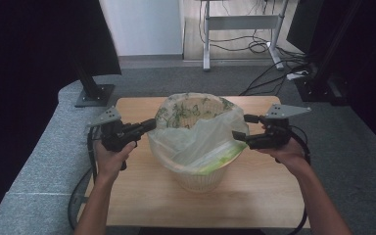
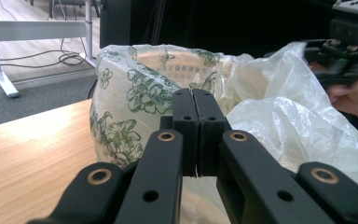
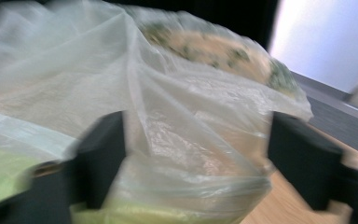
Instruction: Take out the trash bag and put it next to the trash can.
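Note:
A white lattice basket [image 1: 196, 180] stands in the middle of the wooden table [image 1: 142, 196]. It is lined with a thin bag [image 1: 196, 132], leaf-printed at the far rim and clear at the near side, with green showing low down. My left gripper [image 1: 149, 125] is shut, its tip right at the bag's left rim; in the left gripper view its jaws [image 2: 195, 100] are pressed together in front of the printed film [image 2: 130, 98], and I cannot tell whether film is pinched. My right gripper [image 1: 241, 126] is open at the bag's right side, with loose film [image 3: 168, 93] bulging between its spread jaws [image 3: 198, 140].
The table's edges lie close on all sides, with grey carpet around it. A dark stand with a base plate [image 1: 93, 93] is at the far left. A white desk frame [image 1: 240, 29] and floor cables [image 1: 259, 46] lie beyond the table.

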